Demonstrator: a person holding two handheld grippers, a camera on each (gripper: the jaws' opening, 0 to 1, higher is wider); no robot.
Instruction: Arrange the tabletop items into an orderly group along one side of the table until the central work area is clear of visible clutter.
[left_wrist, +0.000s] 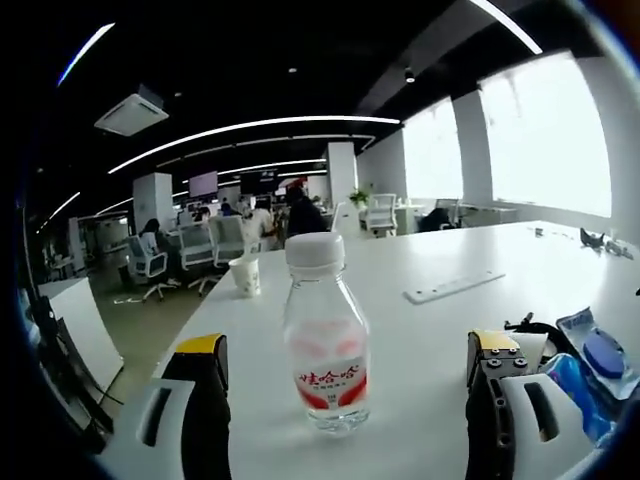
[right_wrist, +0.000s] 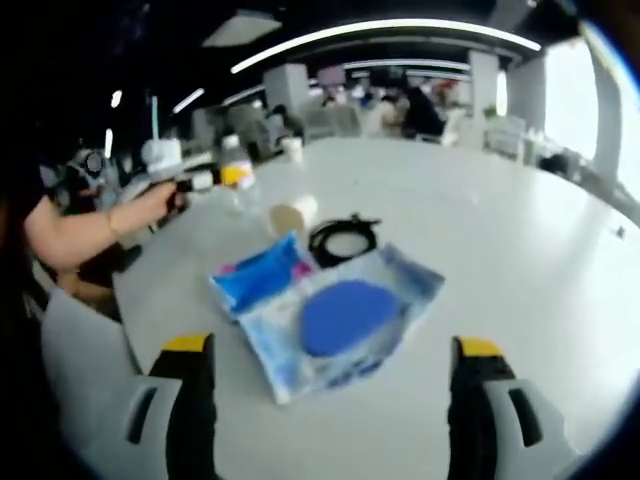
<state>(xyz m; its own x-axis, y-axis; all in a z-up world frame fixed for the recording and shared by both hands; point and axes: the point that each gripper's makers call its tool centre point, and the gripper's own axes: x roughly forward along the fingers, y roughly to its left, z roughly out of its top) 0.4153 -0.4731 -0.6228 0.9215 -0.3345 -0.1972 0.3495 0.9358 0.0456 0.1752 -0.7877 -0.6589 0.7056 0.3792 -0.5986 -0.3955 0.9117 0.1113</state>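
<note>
The left gripper (left_wrist: 345, 400) has its jaws released, spread wide to either side of a small water bottle (left_wrist: 325, 335) that stands upright on the white desk (left_wrist: 450, 330) with its white cap on and a red label; neither jaw touches it. Beyond the bottle a paper cup (left_wrist: 245, 275) stands near the desk's edge, and to the bottle's right lies a flat white power strip (left_wrist: 455, 286).

The right gripper (right_wrist: 335, 410) is likewise released, its jaws apart and holding nothing. Its view adds the clutter on the bottle's near side: a blue wet-wipes pack (right_wrist: 335, 315) with a round blue lid, a coiled black cable (right_wrist: 343, 238) just behind the pack, and a paper cup lying tipped (right_wrist: 293, 214) beside the cable. The bottle (right_wrist: 236, 165) appears farther back, next to the person's hand (right_wrist: 155, 205).
</note>
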